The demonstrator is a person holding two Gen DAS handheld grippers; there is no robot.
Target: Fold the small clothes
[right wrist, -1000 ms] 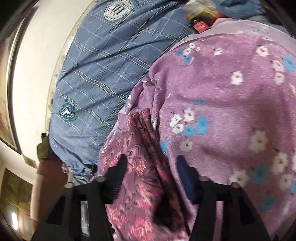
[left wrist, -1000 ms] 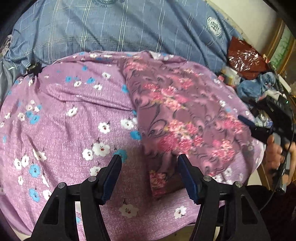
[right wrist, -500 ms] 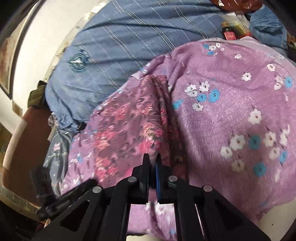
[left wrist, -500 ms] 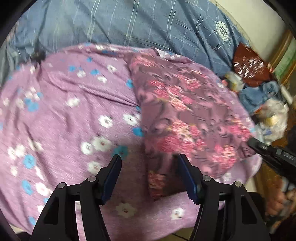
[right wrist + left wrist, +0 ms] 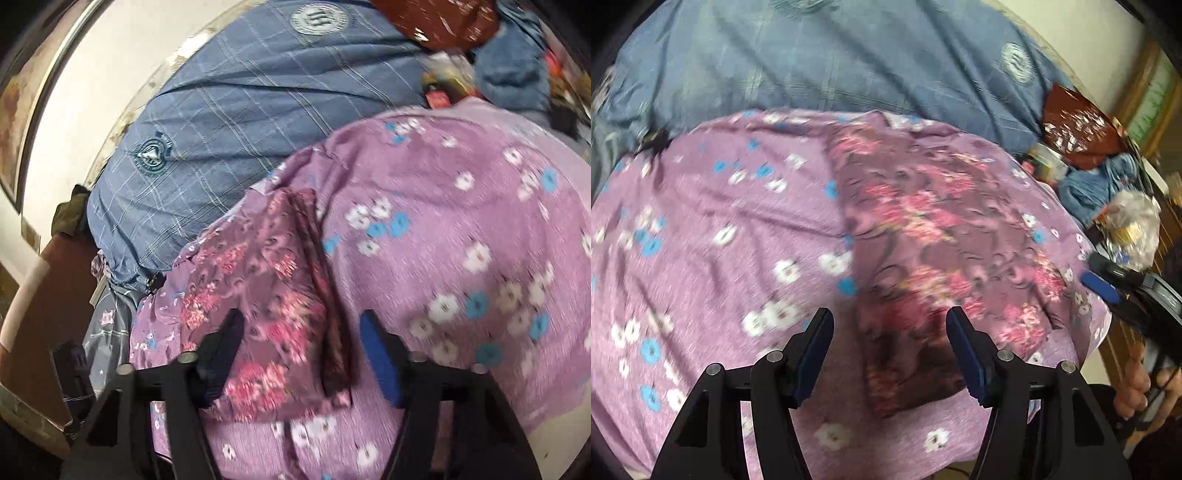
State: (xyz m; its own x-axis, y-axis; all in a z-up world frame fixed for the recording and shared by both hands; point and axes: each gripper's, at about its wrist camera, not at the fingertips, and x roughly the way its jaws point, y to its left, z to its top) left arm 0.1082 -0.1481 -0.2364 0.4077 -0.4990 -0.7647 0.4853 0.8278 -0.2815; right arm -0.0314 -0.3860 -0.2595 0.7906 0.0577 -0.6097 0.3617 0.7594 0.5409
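Observation:
A dark mauve garment with pink flowers [image 5: 934,251] lies folded flat on a lilac sheet with white and blue flowers [image 5: 713,229]. My left gripper [image 5: 890,354] is open and empty, held just above the garment's near corner. My right gripper [image 5: 303,354] is open and empty over the garment [image 5: 258,273], near its folded edge [image 5: 325,295]. The right gripper [image 5: 1108,291] also shows at the right edge of the left wrist view, beside the garment's right side.
A blue checked quilt [image 5: 831,62] lies behind the sheet, also in the right wrist view [image 5: 229,110]. A dark red bag [image 5: 1078,129], a blue cloth [image 5: 1097,184] and a clear plastic bag [image 5: 1130,225] are piled at the right. A wall [image 5: 74,110] lies beyond the quilt.
My right gripper was open, shut half a second ago, and is open again now over the garment. My left gripper stayed open near the garment's near corner.

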